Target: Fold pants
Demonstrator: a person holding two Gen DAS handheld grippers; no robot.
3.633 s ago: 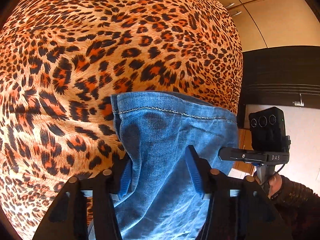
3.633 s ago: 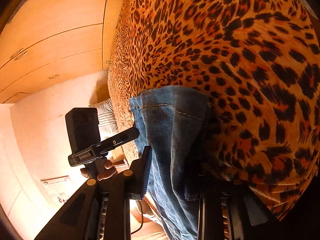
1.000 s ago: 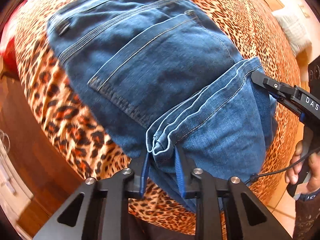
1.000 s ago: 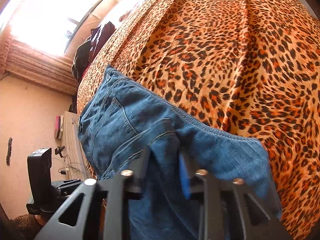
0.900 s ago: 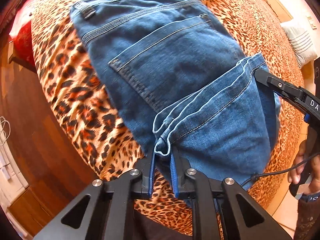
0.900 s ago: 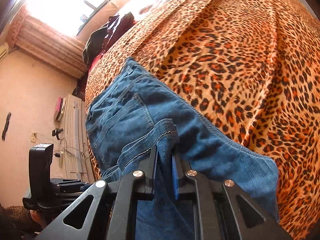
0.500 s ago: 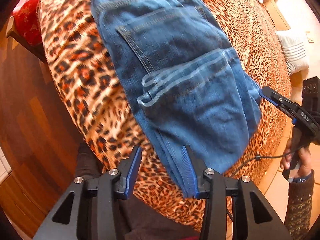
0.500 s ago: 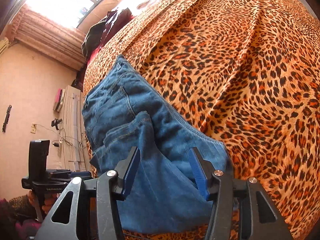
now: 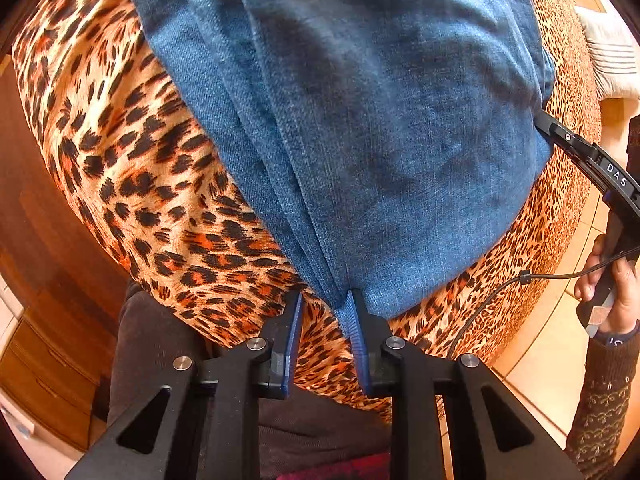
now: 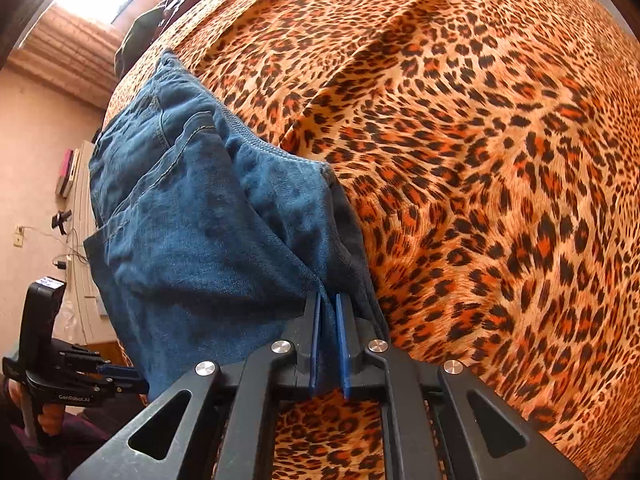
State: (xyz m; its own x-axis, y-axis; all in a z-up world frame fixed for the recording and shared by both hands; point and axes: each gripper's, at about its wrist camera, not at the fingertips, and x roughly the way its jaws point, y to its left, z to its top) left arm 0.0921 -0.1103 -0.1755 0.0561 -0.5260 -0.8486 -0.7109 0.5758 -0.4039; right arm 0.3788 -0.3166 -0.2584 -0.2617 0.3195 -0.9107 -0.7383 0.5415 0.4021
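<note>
Blue denim jeans [image 9: 360, 120] lie folded over on a leopard-print bed cover [image 9: 160, 200]. In the left wrist view my left gripper [image 9: 322, 308] is open, its jaws apart at the near fold corner of the jeans, with the right pad touching the denim edge. In the right wrist view my right gripper [image 10: 328, 304] is shut on the near fold edge of the jeans [image 10: 208, 220]. The right gripper's fingers also show at the jeans' right edge in the left wrist view [image 9: 576, 152].
The leopard cover [image 10: 480, 160] spreads wide to the right of the jeans. Dark clothes [image 10: 152, 28] lie at the far end by a window. A wooden dresser [image 9: 36, 380] and tiled floor [image 9: 540, 340] border the bed. The other handheld unit [image 10: 52, 364] is at the lower left.
Both grippers carried the leg hems over onto the seat of the jeans and let go. They then dropped to the near fold edge, where the right one has shut again and the left stays open.
</note>
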